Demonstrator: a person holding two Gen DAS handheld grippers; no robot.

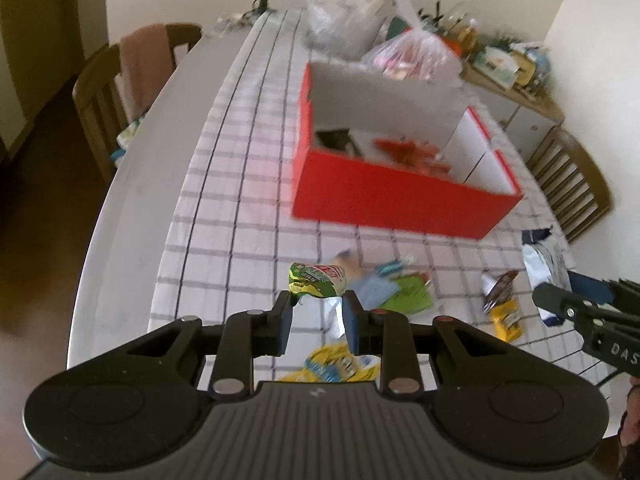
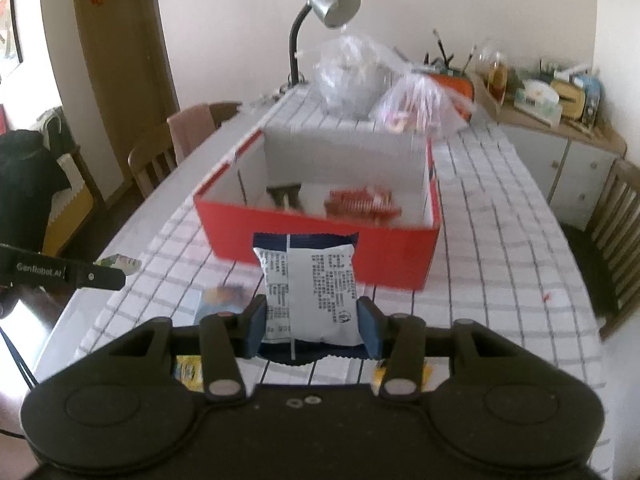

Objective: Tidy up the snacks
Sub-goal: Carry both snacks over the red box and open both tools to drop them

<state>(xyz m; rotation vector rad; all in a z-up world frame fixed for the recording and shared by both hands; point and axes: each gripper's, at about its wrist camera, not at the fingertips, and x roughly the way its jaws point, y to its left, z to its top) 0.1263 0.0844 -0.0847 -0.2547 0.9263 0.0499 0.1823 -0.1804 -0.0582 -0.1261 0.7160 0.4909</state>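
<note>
Right gripper (image 2: 312, 330): jaws pinching white packet (image 2: 310, 292)
Left gripper (image 1: 318, 312): jaws pinching green packet (image 1: 318, 278)
Red box (image 2: 320, 246): ahead on worktop (image 2: 500, 280)

The grippers (image 1: 316, 308) (image 2: 312, 320) look like matt black plastic, ribbed on the body, and the white packet (image 2: 310, 294) and green packet (image 1: 318, 280) are glossy film. The red box (image 2: 320, 244) seems smooth card with a plain white inside, set on a checked cloth (image 2: 500, 240). The lamp (image 2: 330, 2) shade has a dull metal sheen, the bags (image 2: 352, 76) are thin clear crinkled plastic, and the chairs (image 2: 154, 156) are wood.
</note>
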